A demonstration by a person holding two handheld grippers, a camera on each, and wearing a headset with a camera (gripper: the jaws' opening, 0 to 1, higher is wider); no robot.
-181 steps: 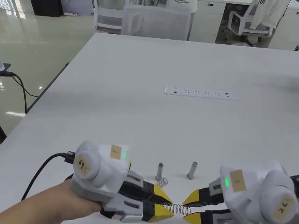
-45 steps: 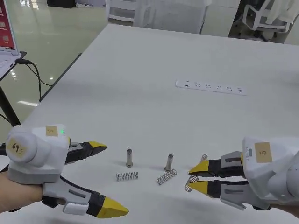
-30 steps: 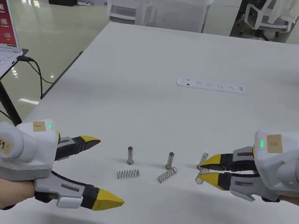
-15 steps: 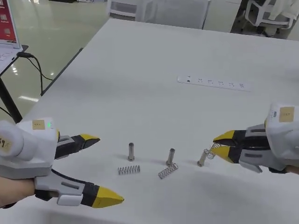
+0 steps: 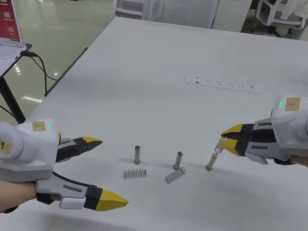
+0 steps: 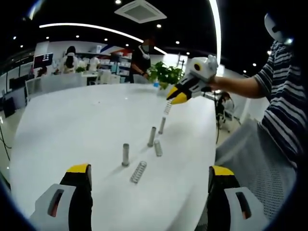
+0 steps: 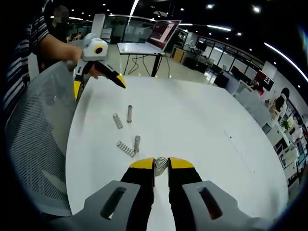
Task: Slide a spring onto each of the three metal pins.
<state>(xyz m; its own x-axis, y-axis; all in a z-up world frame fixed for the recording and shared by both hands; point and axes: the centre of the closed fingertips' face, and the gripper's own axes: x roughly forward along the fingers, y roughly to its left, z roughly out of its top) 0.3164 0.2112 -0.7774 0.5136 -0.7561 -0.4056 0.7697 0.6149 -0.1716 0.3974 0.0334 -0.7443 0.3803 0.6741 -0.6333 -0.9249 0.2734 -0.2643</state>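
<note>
Three short metal pins stand in a row on the white table: left pin (image 5: 137, 155), middle pin (image 5: 178, 160), right pin (image 5: 211, 162). One loose spring (image 5: 134, 173) lies before the left pin, another (image 5: 174, 175) before the middle pin. My right gripper (image 5: 231, 138) is shut on a third spring (image 5: 220, 147), which hangs tilted just above the right pin's top; that spring (image 7: 161, 163) sits pinched between its tips (image 7: 161, 166). My left gripper (image 5: 103, 171) is wide open at the near left, nothing between its fingers (image 6: 148, 169), facing the pins (image 6: 151, 136).
A white power strip (image 5: 224, 84) lies further back on the table. The table's left edge drops to the floor, where a laptop (image 5: 7, 29) on a stand and a cable (image 5: 41, 67) sit. Office chairs stand beyond the far edge.
My right gripper has risen and moved back with the spring, from low beside the right pin to just over its top. The left gripper stays open, hardly moved.
</note>
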